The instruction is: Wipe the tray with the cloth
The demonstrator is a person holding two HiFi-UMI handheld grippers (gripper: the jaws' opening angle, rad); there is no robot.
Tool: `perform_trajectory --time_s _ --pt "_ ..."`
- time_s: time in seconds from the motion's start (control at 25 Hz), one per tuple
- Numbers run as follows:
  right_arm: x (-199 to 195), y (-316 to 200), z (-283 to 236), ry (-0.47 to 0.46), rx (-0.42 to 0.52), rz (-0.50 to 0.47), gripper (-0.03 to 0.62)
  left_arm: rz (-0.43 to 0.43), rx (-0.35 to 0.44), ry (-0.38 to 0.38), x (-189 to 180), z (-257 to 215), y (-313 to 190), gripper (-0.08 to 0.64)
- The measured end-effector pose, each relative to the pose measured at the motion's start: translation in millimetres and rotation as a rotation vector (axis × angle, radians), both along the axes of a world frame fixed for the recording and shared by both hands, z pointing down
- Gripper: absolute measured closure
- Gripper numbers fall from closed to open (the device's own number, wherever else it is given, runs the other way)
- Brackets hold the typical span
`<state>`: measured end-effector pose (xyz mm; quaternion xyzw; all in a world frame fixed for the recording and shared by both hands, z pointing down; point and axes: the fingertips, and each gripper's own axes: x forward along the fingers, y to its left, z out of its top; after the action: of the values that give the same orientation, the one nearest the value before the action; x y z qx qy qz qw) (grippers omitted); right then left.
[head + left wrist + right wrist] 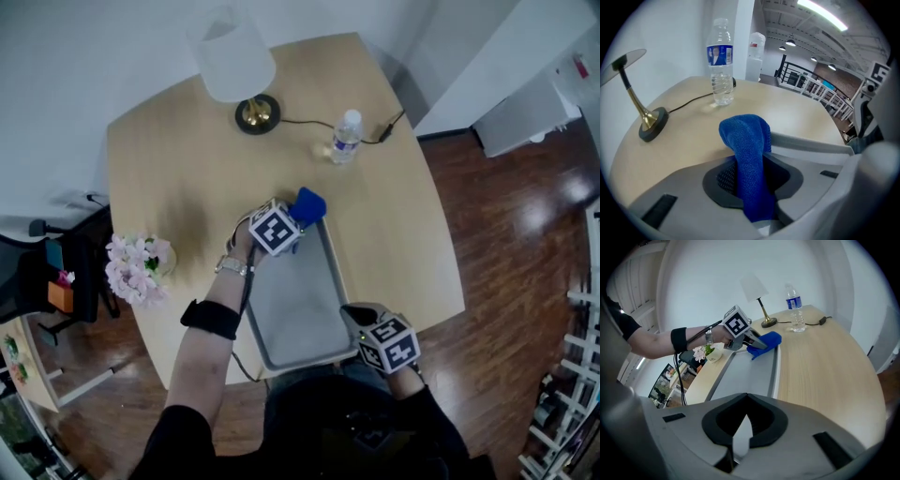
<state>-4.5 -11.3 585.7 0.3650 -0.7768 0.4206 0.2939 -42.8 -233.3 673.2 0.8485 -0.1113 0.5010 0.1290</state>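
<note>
A grey tray (292,323) lies lengthwise on the wooden table in front of me. My left gripper (294,219) is at the tray's far end, shut on a blue cloth (308,205). In the left gripper view the cloth (748,159) stands up out of the jaws (752,185) and folds over, with the tray's rim (808,145) just beyond. My right gripper (353,318) is at the tray's near right corner. In the right gripper view its jaws (740,437) are closed on the tray's near rim, and the tray (750,371) runs away towards the cloth (765,341).
A white-shaded lamp (240,73) and a water bottle (345,138) stand at the table's far side, with a black cable (305,123) between them. A pot of pink flowers (137,266) sits at the left edge. Bare tabletop lies right of the tray.
</note>
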Motion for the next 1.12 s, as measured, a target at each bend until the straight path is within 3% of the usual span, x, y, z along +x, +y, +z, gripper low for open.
perform_trajectory --time_s 0.12,0.28,0.52,0.6,0.76,0.88,1.0,1.12 --pt "10 5 3 -0.005 -0.009 0.027 0.586 0.036 -0.023 0.010 33 1 1 0.445" --pt "19 12 5 -0.016 -0.014 0.056 0.586 0.095 -0.063 -0.022 47 4 5 0.442" --pt "28 19 2 -0.022 0.006 0.063 0.586 0.052 -0.053 0.022 45 -4 -2 0.442" --pt "32 19 -5 -0.024 0.029 0.062 0.586 -0.020 0.001 0.028 34 -20 -7 0.445" --pt "43 14 -16 -0.026 0.077 0.059 0.586 -0.239 0.062 0.138 7 -77 18 0.451" --pt "49 14 -25 -0.036 0.110 0.043 0.586 -0.393 0.036 0.220 -17 -101 84 0.456" --pt "52 18 -30 -0.053 0.135 0.018 0.586 -0.564 -0.027 0.235 -40 -98 166 0.457" --pt "54 26 -31 -0.066 0.149 -0.018 0.586 -0.684 -0.106 0.239 -49 -79 240 0.462"
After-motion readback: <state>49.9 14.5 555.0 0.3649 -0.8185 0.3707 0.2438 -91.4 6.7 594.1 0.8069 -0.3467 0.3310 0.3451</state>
